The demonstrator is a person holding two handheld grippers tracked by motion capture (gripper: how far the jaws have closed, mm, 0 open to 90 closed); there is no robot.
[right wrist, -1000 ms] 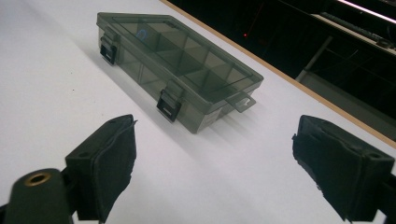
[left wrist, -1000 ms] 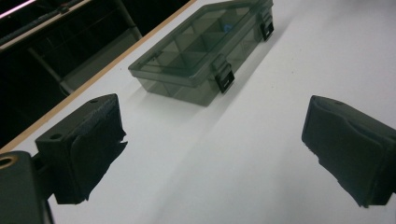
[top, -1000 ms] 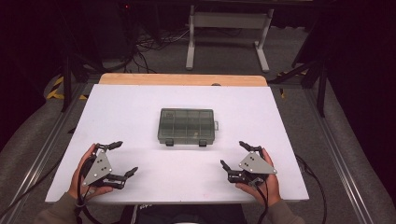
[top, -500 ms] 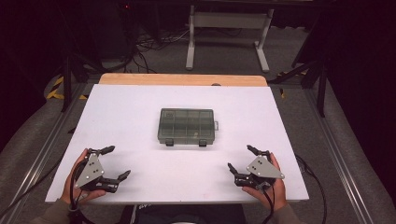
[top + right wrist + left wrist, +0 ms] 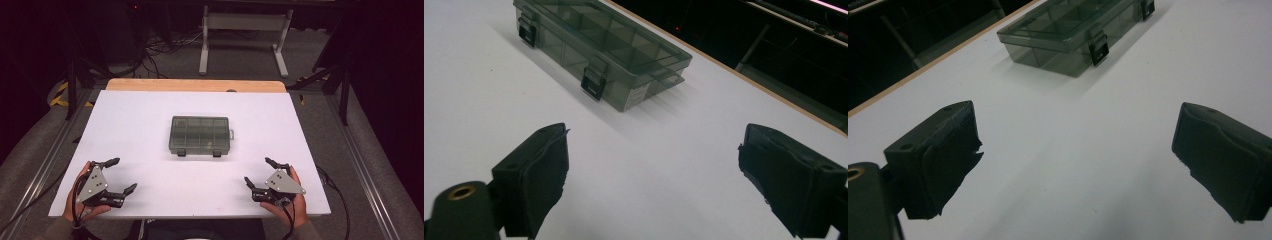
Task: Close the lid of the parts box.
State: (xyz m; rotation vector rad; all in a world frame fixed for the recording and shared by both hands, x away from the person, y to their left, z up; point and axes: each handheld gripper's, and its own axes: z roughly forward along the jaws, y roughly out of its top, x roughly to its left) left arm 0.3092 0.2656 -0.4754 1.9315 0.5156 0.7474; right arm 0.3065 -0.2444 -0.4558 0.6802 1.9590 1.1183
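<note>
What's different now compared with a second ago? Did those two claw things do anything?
Both drew back toward the person's edge of the table and slightly outward: the left gripper to the near left corner, the right gripper to the near right. Neither took hold of anything; both stayed open. The compartment box stayed shut in the middle of the table.

Dark room, lit table.
White rectangular tabletop (image 5: 150, 125) w/ wooden far edge; grey metal stand (image 5: 242, 30) behind, black cables (image 5: 160, 47) on grey floor (image 5: 240, 65).

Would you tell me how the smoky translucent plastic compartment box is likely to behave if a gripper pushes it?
The smoky translucent plastic compartment box looks rigid and probably light. Lying flat and low on the smooth white table, it would likely slide rather than tip.
</note>
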